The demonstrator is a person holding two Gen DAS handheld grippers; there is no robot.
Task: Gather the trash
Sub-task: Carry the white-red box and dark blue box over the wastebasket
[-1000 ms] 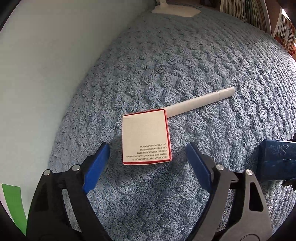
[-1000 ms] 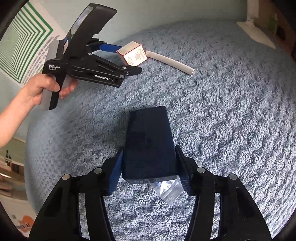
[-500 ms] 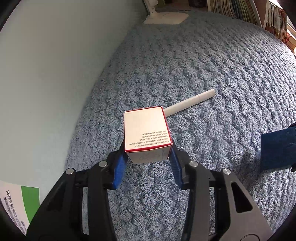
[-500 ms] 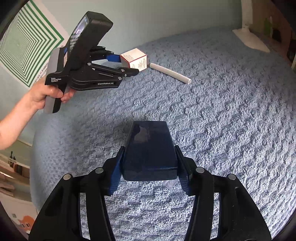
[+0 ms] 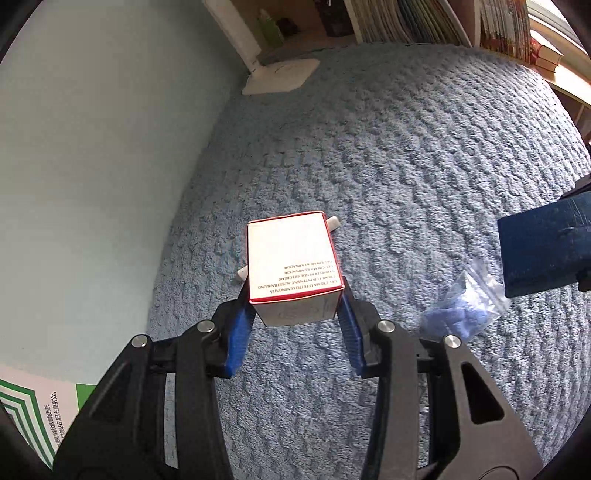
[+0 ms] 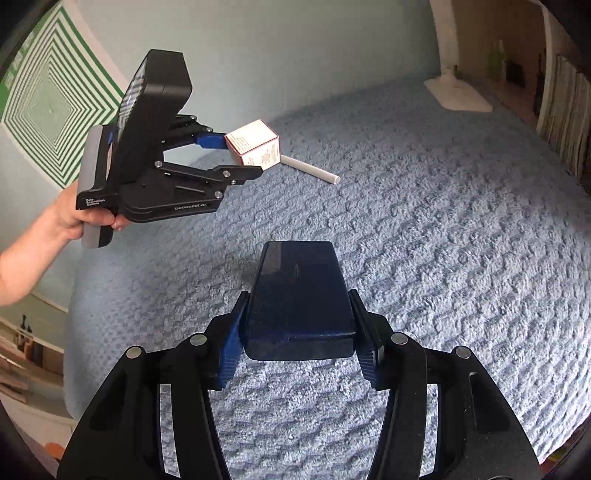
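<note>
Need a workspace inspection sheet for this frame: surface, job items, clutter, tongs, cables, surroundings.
Surface: blue textured carpet, covers the whole work area.
Job's things: white red-edged carton and dark blue box, both lifted off the carpet; white tube and small clear plastic bag lying on it.
Clutter: nothing seen beyond those.
Tongs: left tongs shut on the carton; right tongs shut on the dark blue box.
Cables: nothing seen.
Surroundings: pale wall, green striped poster, white lamp base, bookshelf; a hand holds the left tool.
</note>
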